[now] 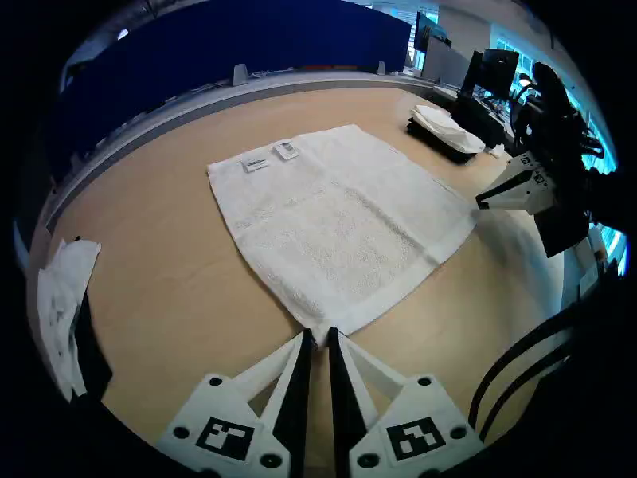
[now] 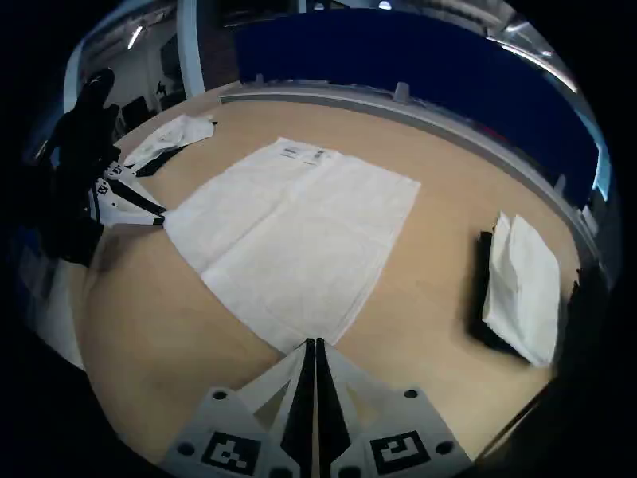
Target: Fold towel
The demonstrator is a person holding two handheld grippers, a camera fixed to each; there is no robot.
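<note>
Wood table point(image 1: 175, 263), blue partition point(image 1: 239, 40) behind. One towel point(image 1: 334, 223) lies flat mid-frame, with the left tool point(image 1: 318, 342) clamped on its bottom corner and the right tool point(image 2: 315, 346) fingers together at another corner, bite unclear. Risk: shallow tip grips could slip on lifting and skew the fold. Count: one towel, two tools, two folded piles, right point(image 2: 521, 279) and upper left point(image 2: 171, 135).

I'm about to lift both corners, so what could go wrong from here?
The left claw and right claw each pinch only the very tip of a towel corner, so either could slip free on lifting. If one claw travels faster, the near edge may miss the far edge and fold crooked.
</note>
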